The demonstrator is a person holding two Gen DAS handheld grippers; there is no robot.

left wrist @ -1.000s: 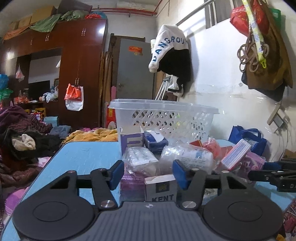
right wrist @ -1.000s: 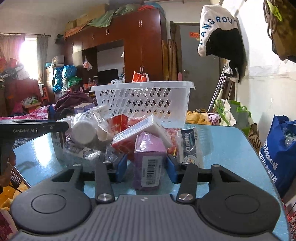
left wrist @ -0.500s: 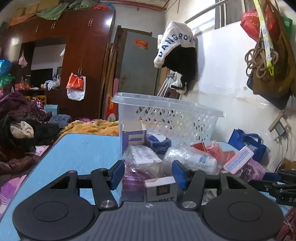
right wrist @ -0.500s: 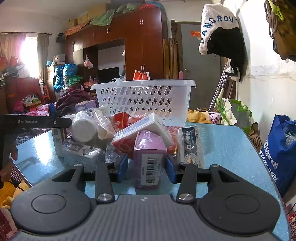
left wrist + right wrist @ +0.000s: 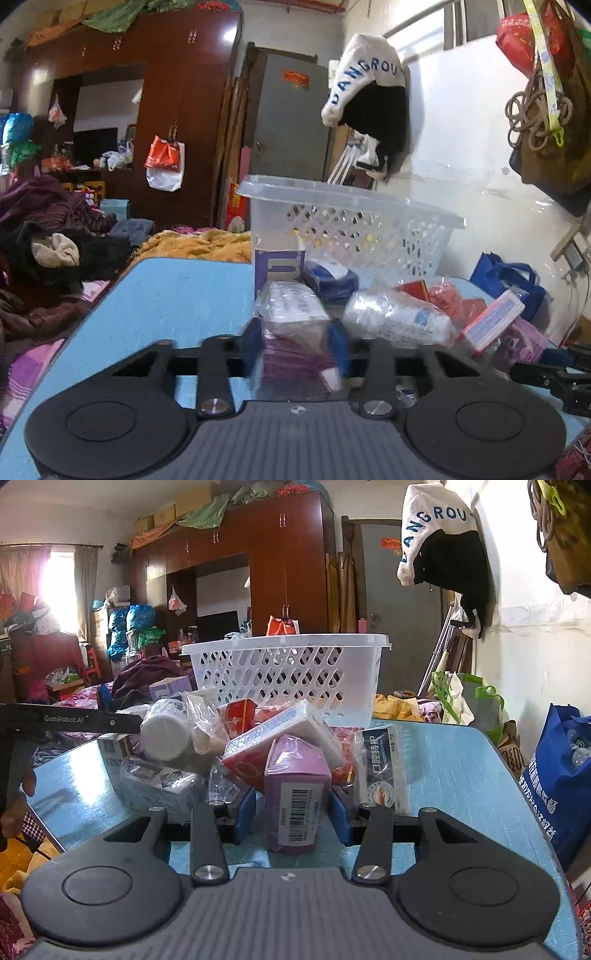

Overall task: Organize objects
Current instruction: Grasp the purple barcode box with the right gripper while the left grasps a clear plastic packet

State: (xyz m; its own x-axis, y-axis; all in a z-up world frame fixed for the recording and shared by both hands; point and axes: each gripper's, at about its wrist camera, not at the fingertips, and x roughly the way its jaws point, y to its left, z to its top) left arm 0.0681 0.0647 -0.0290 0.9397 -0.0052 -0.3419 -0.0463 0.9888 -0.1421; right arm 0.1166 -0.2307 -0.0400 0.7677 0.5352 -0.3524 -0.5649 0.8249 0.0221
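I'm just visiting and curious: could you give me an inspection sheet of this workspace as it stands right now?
Surface: blue table, crowded at the middle.
Job's things: white basket behind a heap of packets; purple box; clear-wrapped packet.
Clutter: blue bag beside the table.
Grippers: left gripper closing around the clear-wrapped packet; right gripper closing around the purple box, small gaps visible.
Cables: wall socket lead.
Surroundings: wardrobe, hanging clothes, piled laundry.

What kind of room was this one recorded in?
Most likely a cluttered home bedroom or storeroom: a tall wooden wardrobe, clothes heaped beside the blue table, bags hung on the wall.
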